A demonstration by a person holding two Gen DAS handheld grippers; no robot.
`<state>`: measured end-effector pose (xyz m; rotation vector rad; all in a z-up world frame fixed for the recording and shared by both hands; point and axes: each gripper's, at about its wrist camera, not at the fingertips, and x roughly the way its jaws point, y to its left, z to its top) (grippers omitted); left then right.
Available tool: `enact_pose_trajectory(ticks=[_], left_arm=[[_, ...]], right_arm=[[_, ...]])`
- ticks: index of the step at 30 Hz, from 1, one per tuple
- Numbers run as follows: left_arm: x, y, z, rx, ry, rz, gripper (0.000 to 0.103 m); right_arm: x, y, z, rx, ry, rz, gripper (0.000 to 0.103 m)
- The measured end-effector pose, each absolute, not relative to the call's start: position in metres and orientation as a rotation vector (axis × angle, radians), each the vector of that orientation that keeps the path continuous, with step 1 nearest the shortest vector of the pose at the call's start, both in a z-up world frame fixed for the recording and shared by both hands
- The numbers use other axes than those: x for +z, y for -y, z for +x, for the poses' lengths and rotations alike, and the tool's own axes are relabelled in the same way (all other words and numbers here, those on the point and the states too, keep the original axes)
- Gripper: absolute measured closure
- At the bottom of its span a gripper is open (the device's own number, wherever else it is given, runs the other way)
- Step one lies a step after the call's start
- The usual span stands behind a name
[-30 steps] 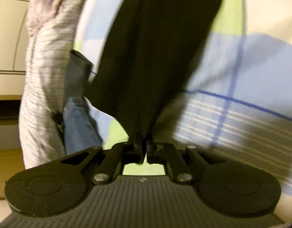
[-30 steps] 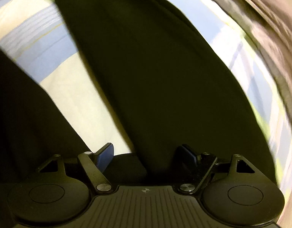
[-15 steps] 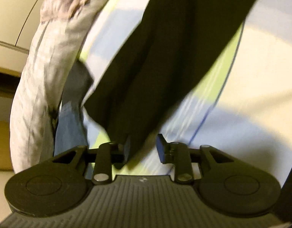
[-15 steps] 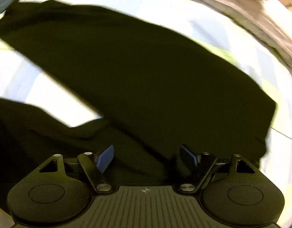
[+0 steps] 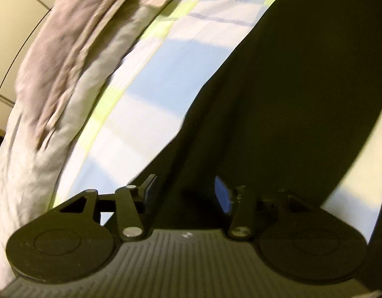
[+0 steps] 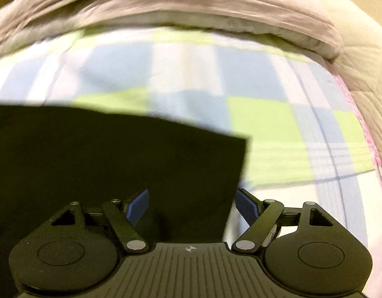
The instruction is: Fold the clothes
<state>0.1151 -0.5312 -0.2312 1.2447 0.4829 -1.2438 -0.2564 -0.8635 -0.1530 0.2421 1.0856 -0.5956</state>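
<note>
L jaws: left gripper (image 5: pixel 184 192) about half open, just been opening; black soft-cloth garment (image 5: pixel 302 87) lies between the pads, nothing pinched.
Garment from L: starts at the jaws, runs off twd 1 o'clock; long axis 7-to-1. Left edge slants up the view, bed showing at 10-11.
R jaws: right gripper (image 6: pixel 192 207) wide open, holding nothing; left pad (image 6: pixel 138 207) over cloth, right pad (image 6: pixel 246 207) just off the edge.
Garment from R: same black garment (image 6: pixel 104 168) fills 8-10 o'clock; corner at about 1, right edge drops to 6 betw the pads.
Nearer hand: both right over it; R sits on the free corner/edge, prob the easier regrasp.
Surface: bedsheet checked in blue, white & lime (image 6: pixel 277 124), flat.
Room: rumpled grey-beige quilt (image 6: pixel 166 7) at 12 in R view, 10 in L; pale panelled wall (image 5: pixel 7 24) far L.
</note>
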Motion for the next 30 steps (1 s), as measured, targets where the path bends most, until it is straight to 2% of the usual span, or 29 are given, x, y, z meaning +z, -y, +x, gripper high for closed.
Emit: enact_pose_trajectory(ticks=[8,9,10,12,14,16,18,22,23,24,25,26,30], left_arm=[[-0.271,0.612,0.029,-1.299,-0.51,1.309,0.057],[-0.276,0.616,0.021,-1.307,-0.51,1.328,0.057],[-0.282,0.62,0.014,-1.315,-0.51,1.346,0.057],[-0.287,0.627,0.008,-1.318,-0.512,1.365,0.057],[-0.287,0.636,0.006,-1.324,-0.513,1.359,0.057],[-0.285,0.649,0.006,-1.319,-0.523,1.339,0.057],[-0.285,0.659,0.007,-1.312,-0.551,1.315,0.057],[-0.282,0.656,0.009,-1.32,-0.57,1.287,0.056],[-0.278,0.65,0.014,-1.317,-0.579,1.269,0.055],[-0.274,0.643,0.018,-1.313,-0.589,1.25,0.055],[-0.27,0.634,0.026,-1.291,-0.595,1.231,0.055],[-0.267,0.623,0.039,-1.258,-0.608,1.213,0.055],[-0.259,0.58,0.094,-1.105,-0.672,1.161,0.055]], right_arm=[[-0.2,0.991,-0.266,-0.338,-1.025,0.465,0.024],[-0.206,0.997,-0.267,-0.285,-1.018,0.517,0.029],[-0.212,1.002,-0.269,-0.239,-1.009,0.555,0.057],[-0.212,0.997,-0.275,-0.219,-0.989,0.564,0.073],[-0.206,1.001,-0.278,-0.239,-0.963,0.586,0.097],[-0.195,1.012,-0.277,-0.271,-0.916,0.596,0.102],[-0.19,1.028,-0.271,-0.289,-0.897,0.61,0.102],[-0.198,1.022,-0.257,-0.295,-0.98,0.506,0.101],[-0.197,1.022,-0.26,-0.322,-0.974,0.521,0.097],[-0.195,1.021,-0.263,-0.362,-0.969,0.521,0.09],[-0.192,1.019,-0.267,-0.408,-0.968,0.508,0.064],[-0.187,1.015,-0.27,-0.461,-0.969,0.468,0.045],[-0.166,0.978,-0.281,-0.506,-0.952,0.375,0.044]])
